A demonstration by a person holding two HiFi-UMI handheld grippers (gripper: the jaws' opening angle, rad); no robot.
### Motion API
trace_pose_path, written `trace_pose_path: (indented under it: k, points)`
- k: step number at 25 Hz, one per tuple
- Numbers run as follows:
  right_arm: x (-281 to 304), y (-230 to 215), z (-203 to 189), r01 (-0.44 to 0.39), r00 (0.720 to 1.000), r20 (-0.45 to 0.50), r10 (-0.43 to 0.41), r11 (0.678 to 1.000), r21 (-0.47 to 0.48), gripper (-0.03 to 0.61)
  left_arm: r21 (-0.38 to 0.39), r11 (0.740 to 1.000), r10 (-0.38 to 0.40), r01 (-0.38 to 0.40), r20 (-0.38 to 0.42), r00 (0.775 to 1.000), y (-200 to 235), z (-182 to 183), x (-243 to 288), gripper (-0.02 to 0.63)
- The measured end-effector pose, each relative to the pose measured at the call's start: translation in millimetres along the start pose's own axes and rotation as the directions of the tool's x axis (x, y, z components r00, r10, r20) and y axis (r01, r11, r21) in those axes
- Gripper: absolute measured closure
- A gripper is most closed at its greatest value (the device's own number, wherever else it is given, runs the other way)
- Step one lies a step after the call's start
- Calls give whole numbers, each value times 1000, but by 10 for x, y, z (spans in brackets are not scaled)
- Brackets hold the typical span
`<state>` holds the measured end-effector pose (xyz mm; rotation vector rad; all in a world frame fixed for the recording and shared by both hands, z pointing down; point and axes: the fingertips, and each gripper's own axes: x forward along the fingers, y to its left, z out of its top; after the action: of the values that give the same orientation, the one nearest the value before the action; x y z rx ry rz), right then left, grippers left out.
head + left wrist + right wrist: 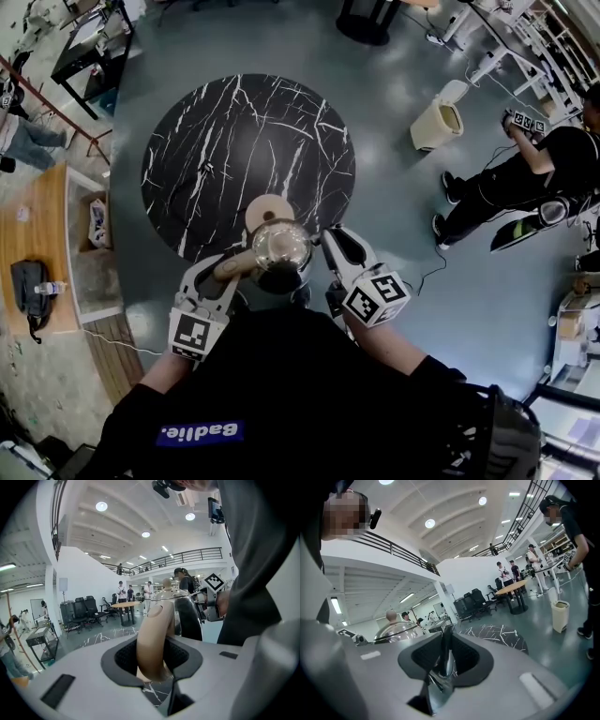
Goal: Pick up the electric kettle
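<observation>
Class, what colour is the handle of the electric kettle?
Beige; the handle shows best in the left gripper view.

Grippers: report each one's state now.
Left gripper: jaws shut on the kettle handle.
Right gripper: jaws shut on the kettle's shiny metal edge.

Blue label (199, 433) on black shirt (309, 394): white print, reads "Badlie."; no other legible text.
</observation>
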<state>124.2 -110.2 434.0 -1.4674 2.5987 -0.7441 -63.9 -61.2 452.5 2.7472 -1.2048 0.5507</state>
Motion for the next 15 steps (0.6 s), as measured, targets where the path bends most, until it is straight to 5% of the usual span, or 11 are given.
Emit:
trace_pose_path:
  k: [15]
  points:
    - [-8, 20, -4, -5, 1000, -9, 5, 1000, -7, 508, 1, 1000, 0, 0, -2, 1000, 6, -7, -10, 492]
